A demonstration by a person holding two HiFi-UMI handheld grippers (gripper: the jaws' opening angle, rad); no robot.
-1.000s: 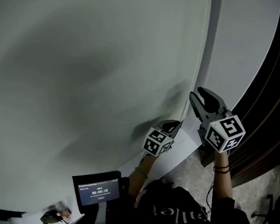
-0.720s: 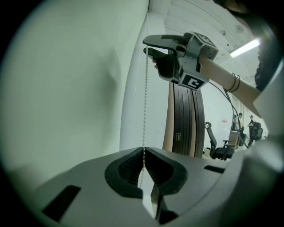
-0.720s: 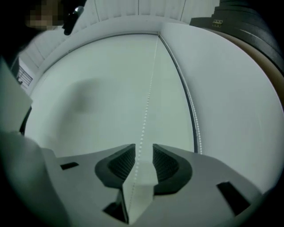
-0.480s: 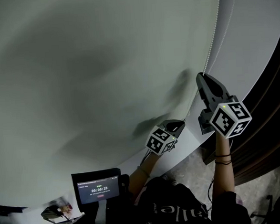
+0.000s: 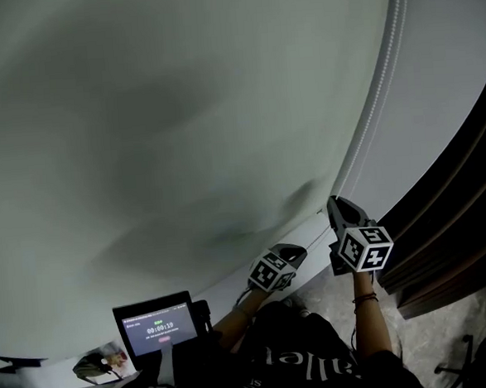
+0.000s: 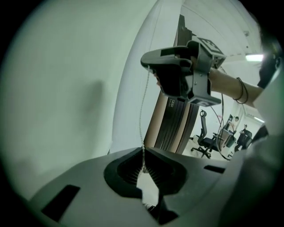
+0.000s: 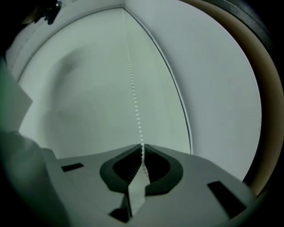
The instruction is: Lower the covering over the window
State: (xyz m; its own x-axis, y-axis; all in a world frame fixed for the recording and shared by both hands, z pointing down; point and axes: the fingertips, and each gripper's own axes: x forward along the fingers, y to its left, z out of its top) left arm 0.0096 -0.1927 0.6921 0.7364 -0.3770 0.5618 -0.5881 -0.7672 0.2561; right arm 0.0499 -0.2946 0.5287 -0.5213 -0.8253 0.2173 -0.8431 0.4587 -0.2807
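**Item 1, covering** (image 5: 181, 135): pale grey-green roller fabric, spread over most of the head view from 8 o'clock round to 1 o'clock. Its side edge is met by a white wall (image 5: 458, 66) at 2 o'clock.

**Item 2, bead chain** (image 5: 384, 80): white, hung just beside the covering's side edge. It is run from 1 o'clock down to the tools near 4 o'clock, and is seen drawn straight in the right gripper view.

**Item 3, right tool** (image 5: 335, 201): held at 3 o'clock of the head view and pointed up along the chain. Its jaws have just been closing and are seen clamped together on the bead chain, which is caught at their tips.

**Item 4, left tool** (image 5: 292, 250): set at 7 o'clock of the right tool. Its jaws are brought together on the same bead chain, which is nipped where the ribbed pads (image 6: 165, 172) meet. A faint line seen between the two tools in the head view is probably that chain.

**Item 5, screen** (image 5: 157, 326): dark, with a lit timer, placed at 7 o'clock.

**Item 6, dark panelling** (image 5: 453, 232): stood at 4 o'clock. An office chair (image 6: 204, 141) is seen beyond it in the left gripper view
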